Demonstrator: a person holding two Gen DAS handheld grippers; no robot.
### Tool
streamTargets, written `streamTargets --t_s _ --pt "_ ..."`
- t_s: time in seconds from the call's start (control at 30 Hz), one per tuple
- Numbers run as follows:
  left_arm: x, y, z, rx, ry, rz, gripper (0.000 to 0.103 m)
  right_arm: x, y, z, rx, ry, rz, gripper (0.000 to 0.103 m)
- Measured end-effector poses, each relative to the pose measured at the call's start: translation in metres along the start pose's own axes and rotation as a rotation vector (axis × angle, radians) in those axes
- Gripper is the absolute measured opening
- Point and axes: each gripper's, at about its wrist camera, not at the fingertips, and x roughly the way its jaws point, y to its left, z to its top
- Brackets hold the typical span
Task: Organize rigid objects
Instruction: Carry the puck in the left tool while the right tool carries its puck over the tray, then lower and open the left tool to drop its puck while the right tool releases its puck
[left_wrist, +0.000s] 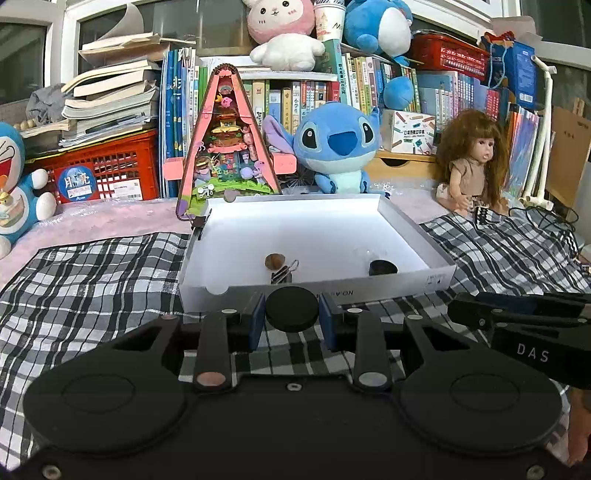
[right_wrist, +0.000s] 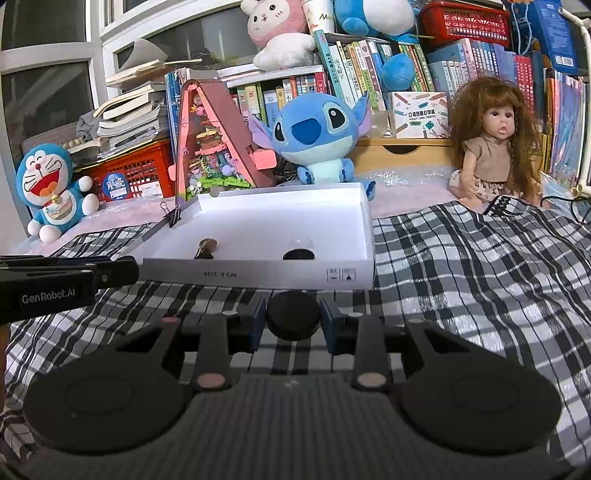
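Nearest the lenses, each pair of tongs is clamped on a flat black round piece: the left gripper (left_wrist: 292, 314) pinches a black disc (left_wrist: 292, 309) between its blue pads, and the right gripper (right_wrist: 293, 320) pinches a second black disc (right_wrist: 293, 319) the same way. Both discs hang above the plaid cloth (left_wrist: 110, 266), just short of the near wall of the white box (left_wrist: 406, 286). From the left wrist view the right gripper's black body shows at the right edge; from the right wrist view the left gripper's body, marked GenRobot.AI, shows at the left edge. Inside the box, close to its near wall, lie a small brown round object (left_wrist: 274, 261), a binder clip (left_wrist: 283, 273) touching it, and a dark round piece (left_wrist: 382, 267). Another binder clip (right_wrist: 173, 216) is fastened upright on the box's left wall. Beyond the box stand a pink triangular miniature house (left_wrist: 227, 144), a blue plush toy (left_wrist: 338, 144) and, to the right, a long-haired doll (left_wrist: 474, 162). At far left sit a blue-and-white cat plush (right_wrist: 51, 188) and a red crate (left_wrist: 110, 170). Shelves of books (left_wrist: 369, 81) close the scene, with a pink rabbit plush (left_wrist: 280, 29) on top.
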Motion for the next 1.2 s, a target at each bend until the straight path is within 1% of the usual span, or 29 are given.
streamTargets --t_s 0.17,0.37,0.73,0.97,1.2 --pt "0.015 0.001 0.011 -0.029 0.023 -0.01 0.029 0.013 -0.002 0.012 0.005 0.019 0.01 0.038" --pt "0.03 0.002 0.021 -0.037 0.021 -0.005 0.029 0.026 -0.003 0.026 0.007 0.028 0.015 0.038" --pt "0.066 0.013 0.044 -0.109 0.078 -0.013 0.029 0.052 -0.011 0.047 0.026 0.072 0.028 0.037" --pt "0.09 0.015 0.046 -0.133 0.108 0.008 0.029 0.066 -0.018 0.057 0.057 0.095 0.032 0.038" --pt "0.101 0.019 0.049 -0.149 0.123 0.011 0.029 0.077 -0.024 0.06 0.069 0.108 0.023 0.037"
